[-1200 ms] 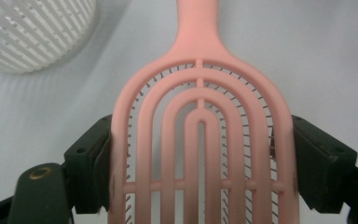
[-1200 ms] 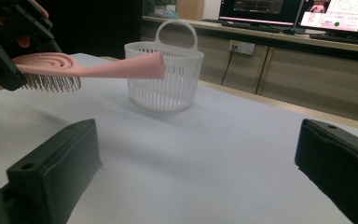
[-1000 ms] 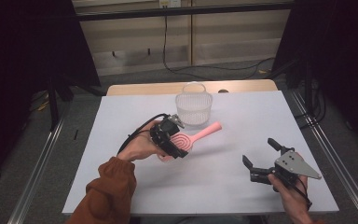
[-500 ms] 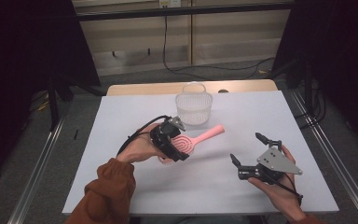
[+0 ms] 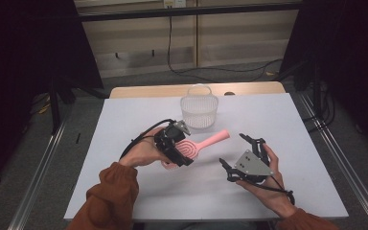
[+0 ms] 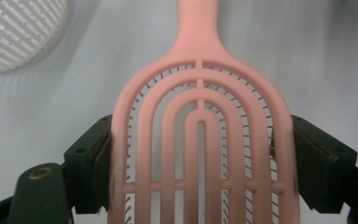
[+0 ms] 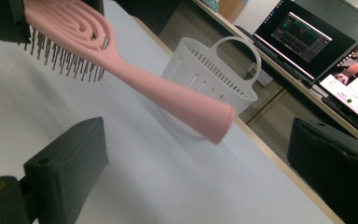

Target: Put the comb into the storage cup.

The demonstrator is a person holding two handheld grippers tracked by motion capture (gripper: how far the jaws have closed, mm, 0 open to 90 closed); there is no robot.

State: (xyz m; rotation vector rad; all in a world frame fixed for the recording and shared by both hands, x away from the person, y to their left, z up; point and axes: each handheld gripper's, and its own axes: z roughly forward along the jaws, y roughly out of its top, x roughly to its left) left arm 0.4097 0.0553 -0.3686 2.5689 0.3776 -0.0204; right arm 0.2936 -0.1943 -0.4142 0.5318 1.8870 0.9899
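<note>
Dim room, dark curtains either side, cables trailing on the floor behind; a white rectangular tabletop (image 5: 124,120) sits lit in the middle, with monitors visible past its far edge in the right gripper view.

Your left gripper (image 5: 175,143) is clamped across the head of the pink plastic vented hairbrush (image 5: 196,146). In the left gripper view both jaws press on the two outer rims of the brush head (image 6: 200,140), bristles facing down, handle pointing away. The brush is lifted clear of the table, roughly mid-table, its handle end aimed toward the white perforated plastic basket with a loop handle (image 5: 199,109), which stands just beyond it, upright and apart from it.

Change since a second ago: the left hand has held its place with the same grip, while your right gripper (image 5: 242,153) has travelled in from the table's right side toward the centre. Its jaws stand wide apart with nothing between the pads; in the right gripper view the brush handle tip (image 7: 214,123) hangs ahead, between the two jaws but farther off, not touched.

Reading: this looks like a handover being set up, right gripper lining up on the free handle. You'll need to close the remaining gap before shutting on it, and keep the left grip steady until then.
</note>
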